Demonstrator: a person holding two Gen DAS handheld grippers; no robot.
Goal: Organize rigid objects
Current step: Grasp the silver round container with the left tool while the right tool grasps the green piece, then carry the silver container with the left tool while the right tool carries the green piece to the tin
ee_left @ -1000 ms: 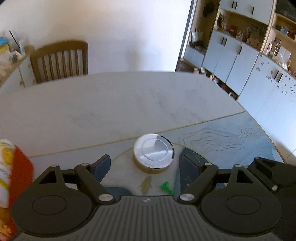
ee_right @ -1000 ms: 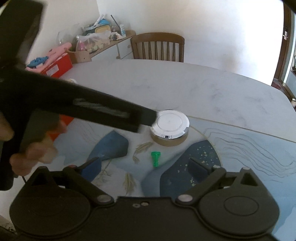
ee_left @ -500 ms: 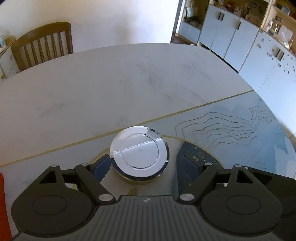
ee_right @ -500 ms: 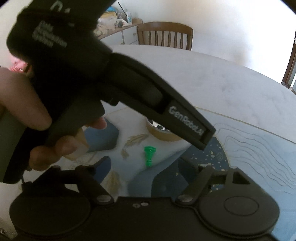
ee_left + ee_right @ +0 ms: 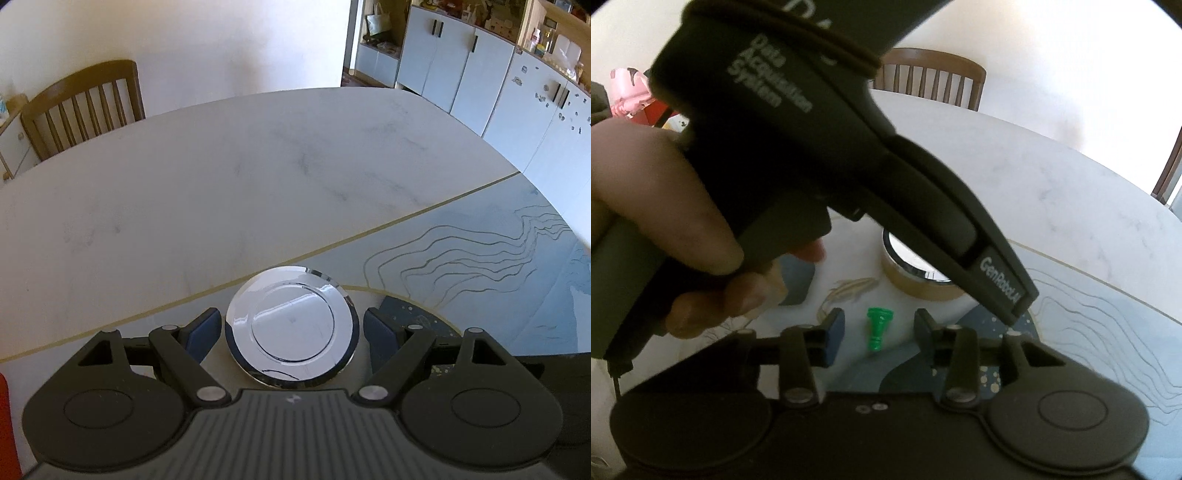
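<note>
A round box with a shiny chrome lid (image 5: 291, 325) and tan side (image 5: 916, 284) sits on the table. My left gripper (image 5: 291, 334) is open, its blue pads on either side of the box, not touching. A small green plastic piece (image 5: 877, 326) lies on the table in front of the box. My right gripper (image 5: 879, 328) is open with the green piece between its fingers, not gripped. In the right wrist view the left gripper's body (image 5: 820, 147) and the hand holding it cover much of the frame.
The table (image 5: 258, 184) is white marble at the back with a blue patterned mat (image 5: 498, 266) near me. A wooden chair (image 5: 81, 103) stands at the far edge. Cabinets (image 5: 480, 66) line the right. Something red (image 5: 7, 424) is at my left.
My left gripper moved forward and down until its open fingers flank the chrome-lidded box. My right gripper moved forward and narrowed around the green piece.
</note>
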